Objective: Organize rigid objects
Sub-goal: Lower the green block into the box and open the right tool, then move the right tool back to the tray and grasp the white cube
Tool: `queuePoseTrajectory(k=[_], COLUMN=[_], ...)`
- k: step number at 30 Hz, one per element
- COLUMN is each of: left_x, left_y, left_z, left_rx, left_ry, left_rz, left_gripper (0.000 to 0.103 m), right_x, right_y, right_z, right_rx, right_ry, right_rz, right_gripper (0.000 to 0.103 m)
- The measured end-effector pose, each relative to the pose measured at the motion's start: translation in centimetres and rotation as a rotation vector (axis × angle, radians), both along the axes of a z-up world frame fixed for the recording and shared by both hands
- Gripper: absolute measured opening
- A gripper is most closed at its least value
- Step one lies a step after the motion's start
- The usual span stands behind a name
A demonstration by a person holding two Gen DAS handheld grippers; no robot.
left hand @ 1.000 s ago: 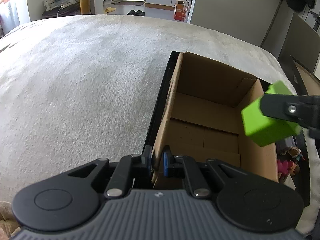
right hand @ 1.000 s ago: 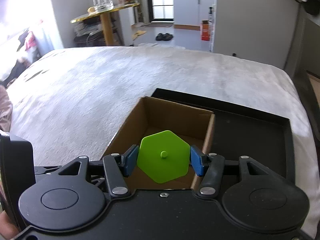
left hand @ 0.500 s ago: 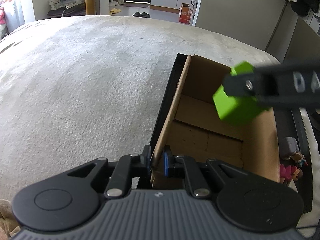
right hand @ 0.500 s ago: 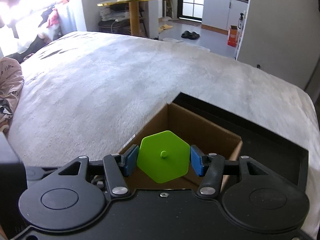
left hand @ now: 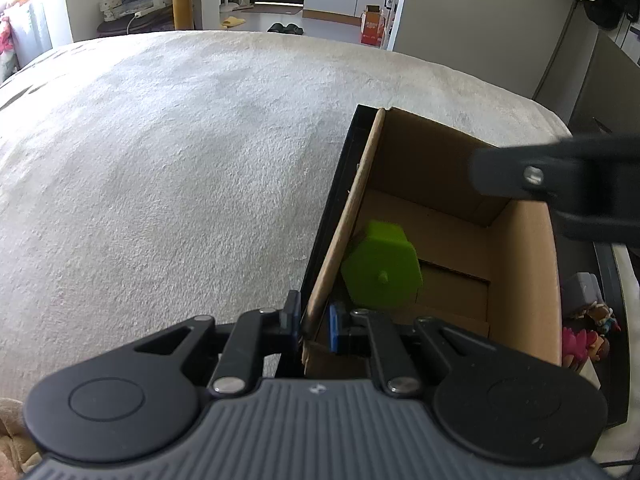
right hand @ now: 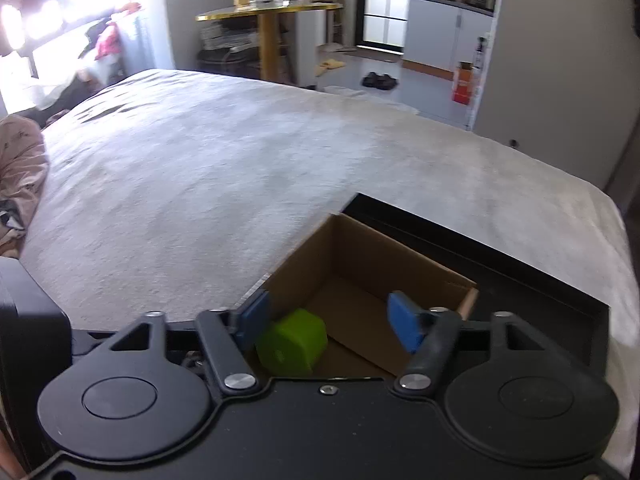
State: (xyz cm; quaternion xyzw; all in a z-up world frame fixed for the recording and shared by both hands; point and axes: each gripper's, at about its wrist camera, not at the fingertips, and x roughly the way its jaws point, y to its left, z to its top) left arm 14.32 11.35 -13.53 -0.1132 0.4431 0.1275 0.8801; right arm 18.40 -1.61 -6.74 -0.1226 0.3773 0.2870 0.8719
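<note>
Hovering over cardboard box (right hand: 372, 276), right gripper (right hand: 332, 318) spread wide.

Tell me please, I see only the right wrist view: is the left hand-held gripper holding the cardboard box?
Observer: Yes. The left hand-held gripper is shut on the left wall of the cardboard box, at its near end.
Operator: And the green block, how does it lie?
Observer: It is inside, close against that same wall. Its hexagonal face, with a small peg, is turned toward the left camera.
Operator: Is anything beside the box on its right?
Observer: Small toy figures lie in the black tray, just outside the right wall.
</note>
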Motion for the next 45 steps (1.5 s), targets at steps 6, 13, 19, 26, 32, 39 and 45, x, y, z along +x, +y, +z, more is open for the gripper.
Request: queuePoseTrajectory(k=[6, 13, 19, 26, 32, 39, 45], left_x=[0.1, 0.4, 0.6, 0.9, 1.1, 1.4, 1.6], left_y=[-0.5, -1.1, -1.8, -2.7, -3.5, -4.2, -4.5], left_z=[0.0, 0.0, 0.0, -0.1, -0.1, -0.3, -0.4], left_rx=[0.034, 0.077, 0.132, 0.188, 0.239, 0.297, 0.33], left_ry=[0.011, 0.029, 0.048, 0.068, 0.085, 0.102, 0.111], left_rz=[-0.009, -0.017, -0.025, -0.033, -0.041, -0.05, -0.055], left_gripper=[0.011, 0.011, 0.012, 0.013, 0.014, 0.015, 0.016], right_x=[-0.2, -0.7, -0.7, -1.5, -2.0, -2.1, -1.9], right_y=[-2.6, -5.9, -9.4, -12.5, -14.2, -16.0, -17.1], right_z=[-0.2, -1.1, -2.1, -4.1, -5.6, -7.1, -9.1], right_rx=[0.005, 0.012, 0.04, 0.027, 0.015, 0.013, -0.004], right_ry=[-0.011, 0.004, 0.044, 0.091, 0.119, 0.154, 0.198], right_rz=[-0.092, -0.183, -0.255, -0.309, -0.336, -0.376, -0.4], right_gripper=[0.082, 0.087, 0.087, 0.086, 0.086, 0.086, 0.079])
